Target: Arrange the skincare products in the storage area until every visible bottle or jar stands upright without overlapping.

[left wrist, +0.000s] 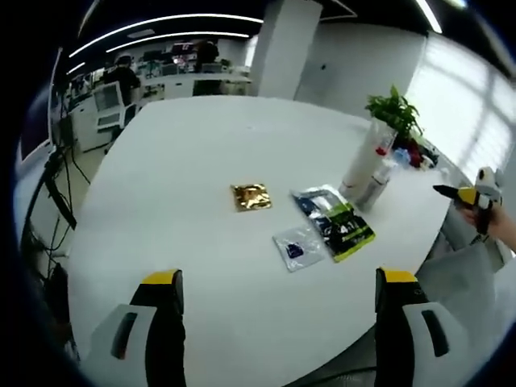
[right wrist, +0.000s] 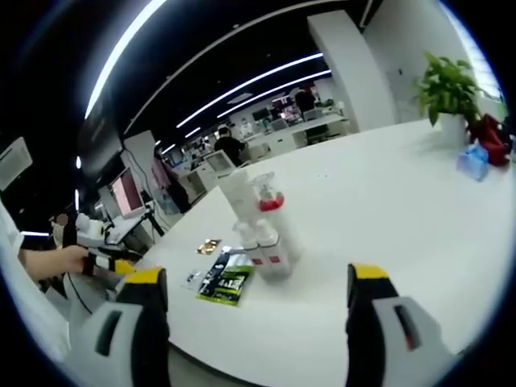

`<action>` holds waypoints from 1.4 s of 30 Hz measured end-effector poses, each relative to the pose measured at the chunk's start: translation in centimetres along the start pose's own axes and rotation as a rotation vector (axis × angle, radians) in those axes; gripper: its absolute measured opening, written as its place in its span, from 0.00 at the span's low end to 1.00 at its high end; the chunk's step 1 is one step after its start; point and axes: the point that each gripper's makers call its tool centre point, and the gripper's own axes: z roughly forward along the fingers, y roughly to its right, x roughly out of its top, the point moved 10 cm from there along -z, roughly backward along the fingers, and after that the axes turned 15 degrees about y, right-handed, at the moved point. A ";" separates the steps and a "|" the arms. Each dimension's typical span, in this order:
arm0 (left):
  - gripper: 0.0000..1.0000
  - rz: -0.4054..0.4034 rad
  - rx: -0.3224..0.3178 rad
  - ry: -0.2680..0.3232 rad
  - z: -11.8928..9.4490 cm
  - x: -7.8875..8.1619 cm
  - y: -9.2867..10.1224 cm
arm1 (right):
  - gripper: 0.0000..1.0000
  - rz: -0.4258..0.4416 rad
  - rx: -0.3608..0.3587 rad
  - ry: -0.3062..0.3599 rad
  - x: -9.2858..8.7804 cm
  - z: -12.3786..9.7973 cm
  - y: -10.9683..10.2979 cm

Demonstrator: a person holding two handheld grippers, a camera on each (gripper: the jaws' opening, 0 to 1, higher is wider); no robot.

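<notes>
The left gripper (left wrist: 276, 302) hangs over the near edge of the round white bench (left wrist: 201, 153), jaws wide apart and empty. The right gripper (right wrist: 250, 302) is likewise spread and empty, aimed at the cluster of white plastic skincare bottles (right wrist: 262, 222), which stand upright close together. Beside them lie flat sachets: a green-and-black packet (right wrist: 226, 282), a gold foil one (left wrist: 251, 196). Both grippers seem poised before any grasp.

White bottles (right wrist: 256, 226) stand clustered upright beside sachets (left wrist: 322, 222).

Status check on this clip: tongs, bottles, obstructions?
Both tongs open, empty. Bottles clustered on white table, untouched. Sachets lie flat beside them.
</notes>
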 end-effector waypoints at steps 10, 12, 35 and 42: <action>0.96 0.106 -0.047 -0.055 2.6 1.6 -0.6 | 0.92 0.007 -0.026 -0.004 -0.2 0.0 0.6; 0.96 0.145 -0.065 -0.079 3.3 1.9 -0.8 | 0.92 0.010 -0.033 -0.003 -0.3 0.0 0.8; 0.85 0.438 -0.232 -0.265 11.3 4.9 -2.2 | 0.93 0.029 -0.105 -0.011 -0.8 -0.2 1.7; 0.82 0.494 -0.261 -0.311 13.4 5.4 -2.9 | 0.93 0.034 -0.118 -0.020 -1.1 -0.2 1.6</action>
